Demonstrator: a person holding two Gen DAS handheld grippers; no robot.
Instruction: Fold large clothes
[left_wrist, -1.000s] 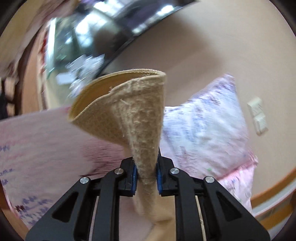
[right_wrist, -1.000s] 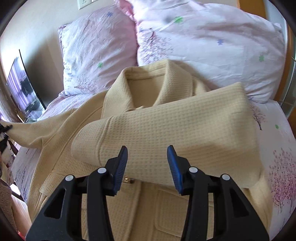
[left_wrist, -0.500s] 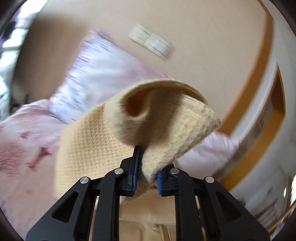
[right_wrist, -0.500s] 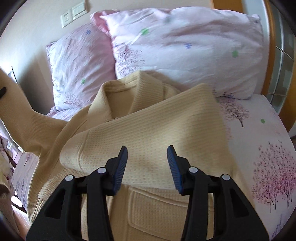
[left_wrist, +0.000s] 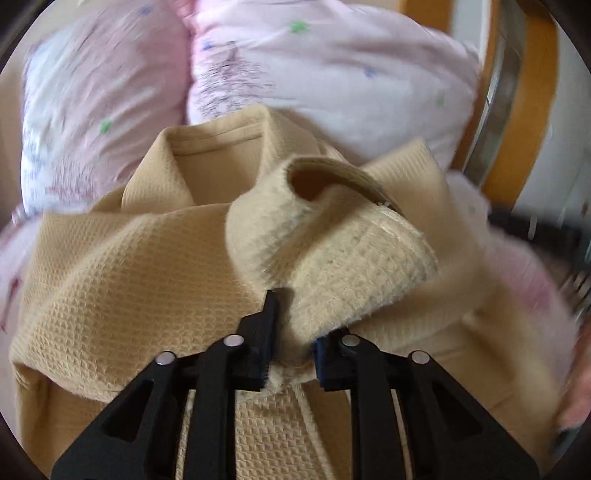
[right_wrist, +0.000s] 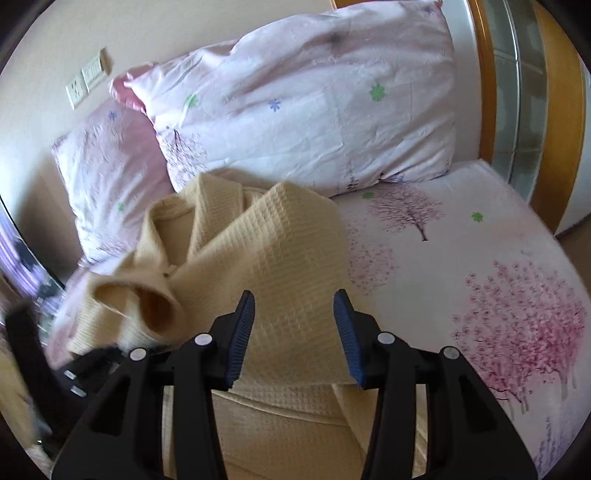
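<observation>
A tan waffle-weave robe (left_wrist: 122, 280) lies on the bed, collar toward the pillows, one sleeve folded across its chest (right_wrist: 280, 258). My left gripper (left_wrist: 291, 332) is shut on the cuff (left_wrist: 332, 258) of the other sleeve and holds it over the robe's chest. In the right wrist view the held cuff (right_wrist: 147, 306) and the left gripper (right_wrist: 85, 369) show at the left. My right gripper (right_wrist: 295, 332) is open and empty, just above the folded sleeve.
Two pink floral pillows (right_wrist: 306, 107) lean against the wall behind the collar. The floral bedsheet (right_wrist: 480, 280) stretches to the right. A wooden bed frame (right_wrist: 561, 122) rises at the far right. Wall sockets (right_wrist: 85, 81) sit at upper left.
My left gripper has swung the held sleeve from out at the left side in over the robe's chest. My right gripper has shifted right and stayed open.
</observation>
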